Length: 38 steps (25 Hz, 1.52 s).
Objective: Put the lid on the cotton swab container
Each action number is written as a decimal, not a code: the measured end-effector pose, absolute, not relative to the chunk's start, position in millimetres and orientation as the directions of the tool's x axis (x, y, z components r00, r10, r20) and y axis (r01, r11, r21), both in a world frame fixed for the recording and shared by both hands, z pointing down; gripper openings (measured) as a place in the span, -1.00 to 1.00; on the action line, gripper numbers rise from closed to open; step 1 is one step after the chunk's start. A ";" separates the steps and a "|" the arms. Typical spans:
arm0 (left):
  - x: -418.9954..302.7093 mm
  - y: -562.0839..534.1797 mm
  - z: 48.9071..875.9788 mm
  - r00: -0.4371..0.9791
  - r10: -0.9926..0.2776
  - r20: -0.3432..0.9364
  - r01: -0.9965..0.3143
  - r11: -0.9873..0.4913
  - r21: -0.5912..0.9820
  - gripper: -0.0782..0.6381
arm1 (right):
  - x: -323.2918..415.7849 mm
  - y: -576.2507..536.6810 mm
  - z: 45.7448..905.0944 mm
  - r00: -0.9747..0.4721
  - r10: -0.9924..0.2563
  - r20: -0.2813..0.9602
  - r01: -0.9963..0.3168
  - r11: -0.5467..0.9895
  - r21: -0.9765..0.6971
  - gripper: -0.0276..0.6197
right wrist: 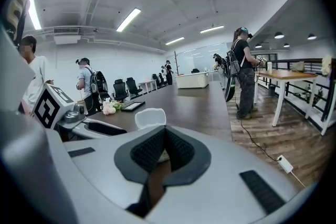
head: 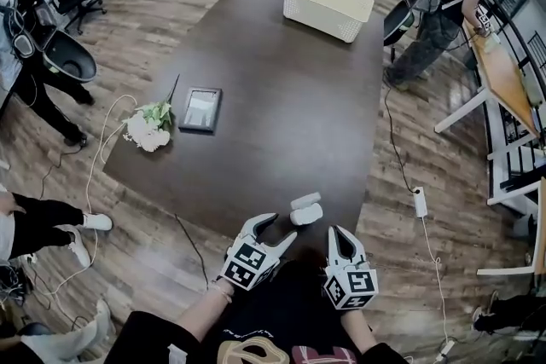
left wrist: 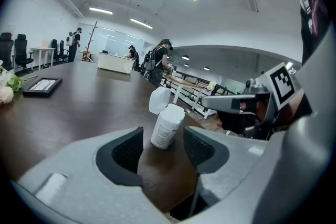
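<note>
Swab container [left wrist: 167,128], lid [left wrist: 159,100] flipped open, at the near edge of the table [head: 281,81], untouched between the spread jaws of the left gripper [head: 281,226]; right gripper [head: 342,236] just right of it, jaws together.

Table [head: 281,98]: long, dark brown top, rounded corners, on a wood-plank floor
- 1 o'clock, far end: white perforated basket [head: 328,5], rectangular
- 9 o'clock: dark flat frame [head: 200,108], pale centre
- 9 o'clock, at the left edge, just beside the frame: flowers [head: 150,126], white with green leaves
- 6 o'clock, near edge: white cotton swab container [head: 305,215], its lid [head: 304,200] open
</note>
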<state>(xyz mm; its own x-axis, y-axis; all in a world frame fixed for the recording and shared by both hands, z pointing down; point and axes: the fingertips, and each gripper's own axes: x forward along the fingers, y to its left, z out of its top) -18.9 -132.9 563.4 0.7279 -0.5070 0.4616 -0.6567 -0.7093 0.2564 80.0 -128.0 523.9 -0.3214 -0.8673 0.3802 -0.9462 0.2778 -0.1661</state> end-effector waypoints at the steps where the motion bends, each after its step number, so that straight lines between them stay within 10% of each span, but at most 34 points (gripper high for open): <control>1: -16.6 -134.0 566.5 0.734 -0.491 0.470 -0.646 -0.718 0.259 -0.15 | 80.6 -129.1 523.9 -0.316 -0.869 0.381 -0.948 0.272 -0.166 -0.89; 27: 23.4 -150.4 615.6 0.665 -0.377 0.645 -0.575 -0.809 0.121 -0.10 | 98.1 -196.4 498.3 -0.460 -0.820 0.340 -0.886 0.449 -0.117 -0.89; 38: 29.7 -152.3 617.4 0.674 -0.348 0.652 -0.530 -0.842 0.098 -0.18 | 70.9 -243.5 526.5 -0.591 -0.628 0.507 -0.790 0.577 -0.206 -0.89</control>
<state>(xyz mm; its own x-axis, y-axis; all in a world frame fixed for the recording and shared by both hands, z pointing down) 29.7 -152.3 617.4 0.6737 -0.3483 0.6518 -0.5300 -0.8424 0.0976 70.9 -243.5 526.5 -0.5906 -0.6281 0.5066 -0.7903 0.5772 -0.2056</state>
